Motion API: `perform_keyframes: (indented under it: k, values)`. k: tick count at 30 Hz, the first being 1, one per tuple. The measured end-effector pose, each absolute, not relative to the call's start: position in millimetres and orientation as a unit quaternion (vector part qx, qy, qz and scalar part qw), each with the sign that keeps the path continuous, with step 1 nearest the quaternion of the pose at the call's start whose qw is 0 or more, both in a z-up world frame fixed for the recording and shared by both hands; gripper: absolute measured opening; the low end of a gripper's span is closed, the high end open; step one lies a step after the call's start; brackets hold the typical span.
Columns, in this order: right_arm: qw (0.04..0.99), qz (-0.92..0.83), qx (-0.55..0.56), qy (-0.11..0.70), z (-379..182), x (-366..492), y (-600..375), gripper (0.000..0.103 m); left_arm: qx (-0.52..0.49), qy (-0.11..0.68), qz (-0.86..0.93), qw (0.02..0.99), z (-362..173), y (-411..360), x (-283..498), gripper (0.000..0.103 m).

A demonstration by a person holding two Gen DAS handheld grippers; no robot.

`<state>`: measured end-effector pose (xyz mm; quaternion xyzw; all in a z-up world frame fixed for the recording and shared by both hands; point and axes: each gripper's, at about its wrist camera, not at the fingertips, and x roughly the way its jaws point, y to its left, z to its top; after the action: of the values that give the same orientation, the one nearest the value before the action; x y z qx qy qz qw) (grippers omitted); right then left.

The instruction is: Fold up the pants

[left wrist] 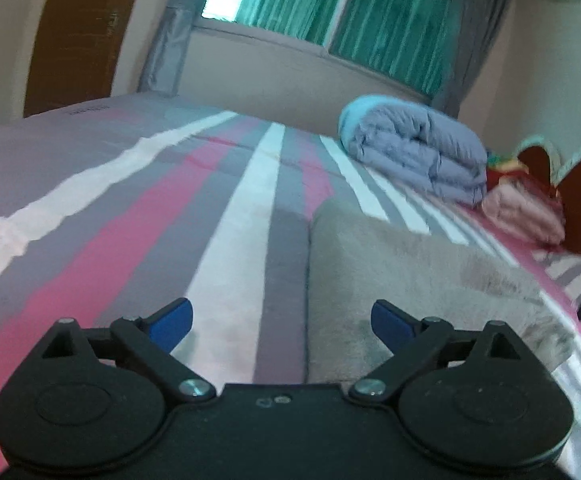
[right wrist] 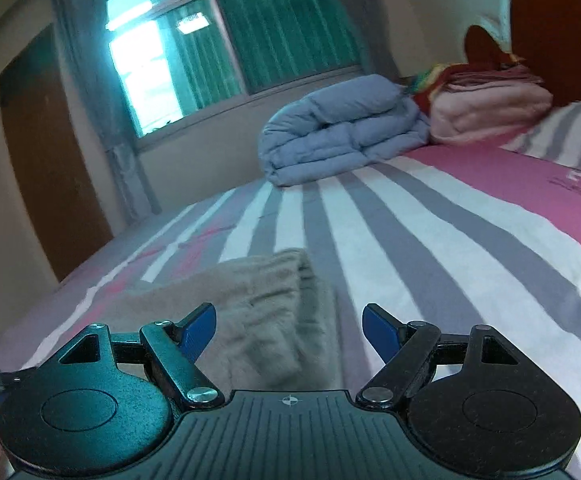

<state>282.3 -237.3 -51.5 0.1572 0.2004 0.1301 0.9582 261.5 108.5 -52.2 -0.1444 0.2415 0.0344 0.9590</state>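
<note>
A bed with a striped cover [left wrist: 130, 208] in pink, grey and white fills the near part of the room. Far across it lies a folded blue-grey quilt [left wrist: 418, 148], bulky and rounded. Just right of the quilt sits a folded pink blanket [right wrist: 486, 114] with some red and multicoloured cloth [right wrist: 442, 74] on top. A striped pillow [right wrist: 566, 132] rests at the right, against a dark red headboard [right wrist: 558, 28]. On the far wall a window [right wrist: 250, 44] shows green behind it, framed by grey curtains [left wrist: 166, 48]. A brown wooden door [right wrist: 46, 152] stands at the left.
</note>
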Motion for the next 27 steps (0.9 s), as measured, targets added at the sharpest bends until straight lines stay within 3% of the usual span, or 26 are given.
perform_keyframes:
  k: [6,11,20,27]
  values:
    - [0.935,0.135,0.138,0.299,-90,320,-229,0.083,-0.109,0.279,0.035,0.953,-68,101,270,0.096]
    - [0.941,0.139,0.179,0.25,-79,303,-251,0.084,-0.091,0.276,0.04,0.956,-64,96,264,0.095]
    - [0.926,0.151,0.234,0.253,-72,312,-279,0.084,-0.062,0.271,0.028,0.96,-44,94,273,0.095]
    - [0.893,0.19,0.279,0.299,-78,339,-293,0.084,-0.175,0.329,-0.089,0.923,-49,134,324,0.09]
